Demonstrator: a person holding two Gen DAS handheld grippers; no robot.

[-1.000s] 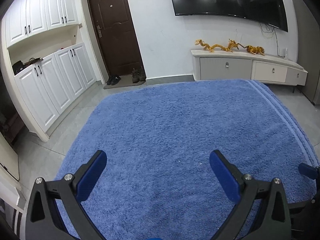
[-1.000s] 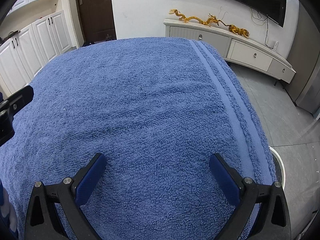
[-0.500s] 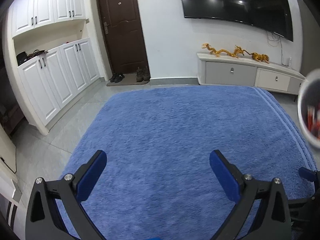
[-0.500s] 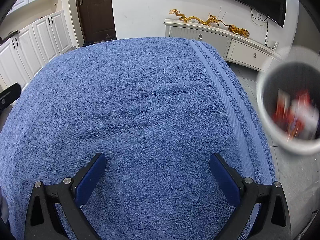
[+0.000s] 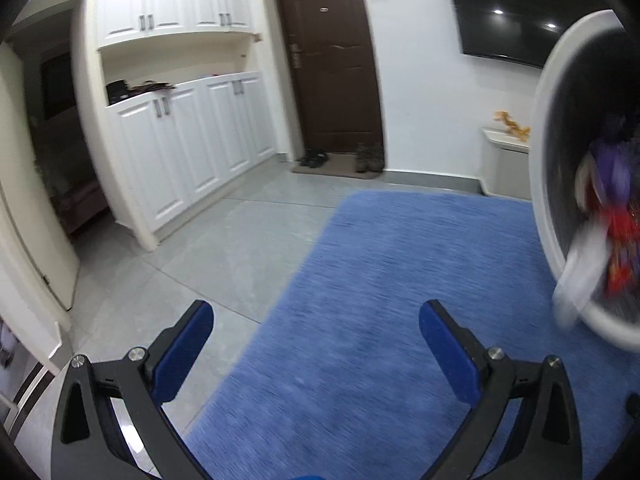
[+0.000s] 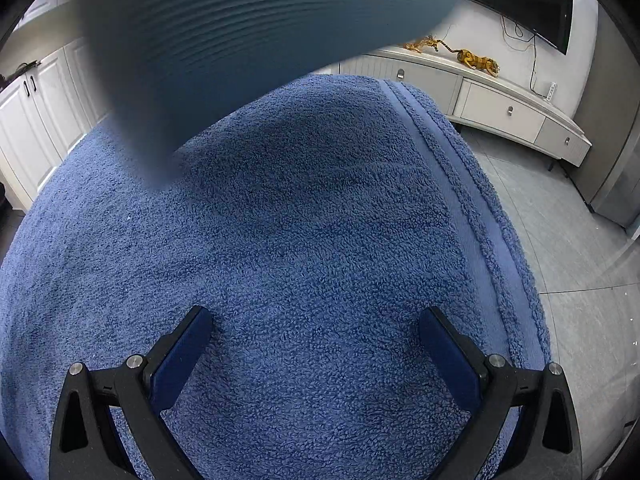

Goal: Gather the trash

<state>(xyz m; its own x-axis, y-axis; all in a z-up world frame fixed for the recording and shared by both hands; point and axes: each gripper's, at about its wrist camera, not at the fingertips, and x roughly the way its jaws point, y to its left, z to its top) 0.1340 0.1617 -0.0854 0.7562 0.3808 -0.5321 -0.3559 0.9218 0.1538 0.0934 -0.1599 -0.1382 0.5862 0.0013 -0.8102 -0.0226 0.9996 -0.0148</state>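
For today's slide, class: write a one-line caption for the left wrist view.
Open left gripper above a blue towel as a tipped bin of trash blurs in at right.

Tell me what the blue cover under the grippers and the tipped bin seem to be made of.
Blue looped cover: terry cloth, matt, by its curly pile and woven border band. White-rimmed grey ribbed bin: probably moulded plastic, judging by its smooth rim and even ridges; blur leaves this open.
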